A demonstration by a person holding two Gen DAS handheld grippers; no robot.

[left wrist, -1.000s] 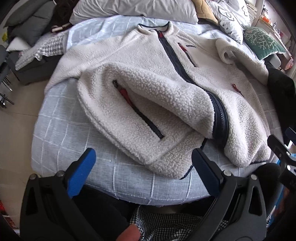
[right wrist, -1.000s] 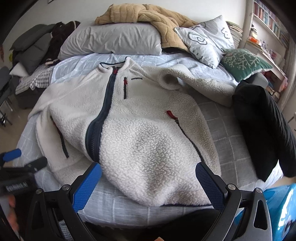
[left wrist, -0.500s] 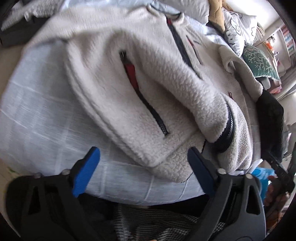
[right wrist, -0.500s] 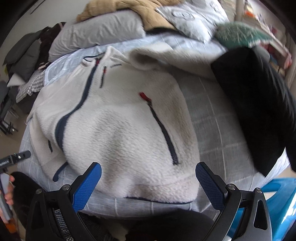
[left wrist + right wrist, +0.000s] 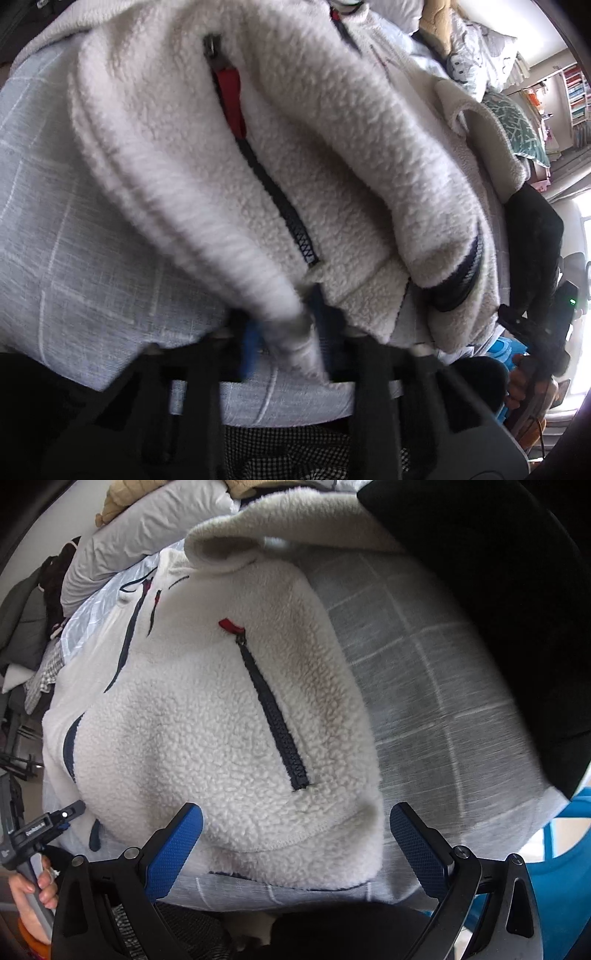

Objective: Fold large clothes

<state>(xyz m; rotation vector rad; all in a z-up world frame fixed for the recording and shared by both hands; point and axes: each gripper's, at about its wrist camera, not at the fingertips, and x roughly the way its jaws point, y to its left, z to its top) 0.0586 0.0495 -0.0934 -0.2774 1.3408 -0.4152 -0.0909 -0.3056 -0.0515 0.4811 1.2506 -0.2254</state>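
Note:
A cream fleece jacket (image 5: 332,155) with navy zippers lies front up on the bed; it also shows in the right wrist view (image 5: 207,731). My left gripper (image 5: 286,332) is shut on the jacket's bottom hem at its near left corner, with fleece pinched between the blue pads. My right gripper (image 5: 295,845) is open, its blue pads either side of the jacket's near right hem corner, just short of touching it. The left gripper also shows at the left edge of the right wrist view (image 5: 55,819).
The bed has a grey checked sheet (image 5: 424,686). A black garment (image 5: 498,609) lies to the right of the jacket. Pillows (image 5: 147,542) and a tan blanket sit at the bed's head. A blue stool (image 5: 561,867) stands by the near right corner.
Both grippers have moved down and in toward the jacket's bottom hem. The left gripper has closed on the hem's left corner. The right gripper stays open.

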